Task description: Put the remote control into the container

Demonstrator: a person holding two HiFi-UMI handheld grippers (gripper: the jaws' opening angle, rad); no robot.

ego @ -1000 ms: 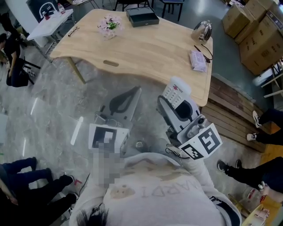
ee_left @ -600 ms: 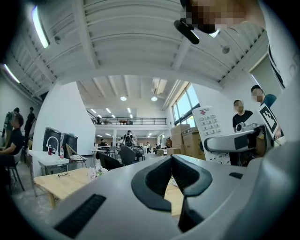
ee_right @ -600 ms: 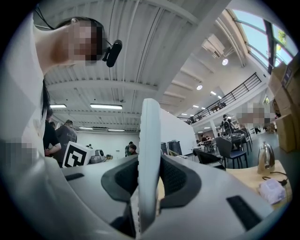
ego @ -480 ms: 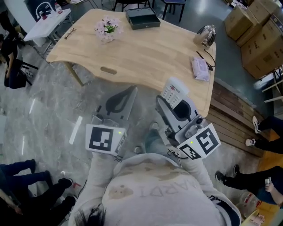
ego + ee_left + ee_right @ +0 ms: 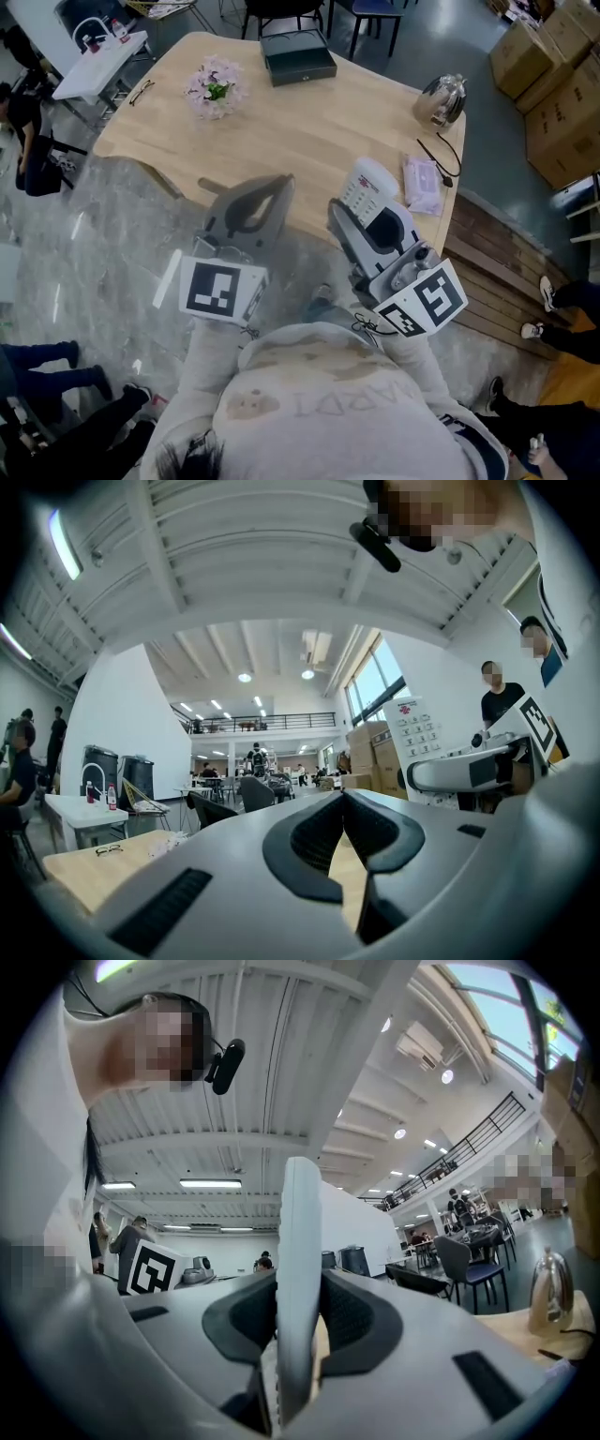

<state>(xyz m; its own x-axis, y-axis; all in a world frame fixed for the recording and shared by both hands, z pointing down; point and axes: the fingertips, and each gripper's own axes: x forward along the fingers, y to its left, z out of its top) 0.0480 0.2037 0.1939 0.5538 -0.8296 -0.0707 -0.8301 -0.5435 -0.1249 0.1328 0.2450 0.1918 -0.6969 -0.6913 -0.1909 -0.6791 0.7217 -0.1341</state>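
1. Holding the white remote control [image 5: 368, 190] up in our right gripper [image 5: 373, 208], fingers clamped on it. In the right gripper view it stands edge-on between them.
2. Our left gripper [image 5: 267, 192] has its fingers pressed together with nothing between them, up by the near edge of the wooden desk [image 5: 309, 122].
3. The dark open container [image 5: 298, 54] sits at the desk's far edge, well apart from the remote control.
4. A flower bunch [image 5: 214, 86] and a metal kettle [image 5: 442, 101] are on the desk too.

The head view looks steeply down from above the near edge of the wooden table [image 5: 309, 122]. Both gripper views sit low at that edge, close behind their own jaws, tilted up across the table. The head and right gripper views share the kettle [image 5: 441, 100]. The head and left gripper views share the glasses [image 5: 141, 91] and the remote control [image 5: 417, 738].
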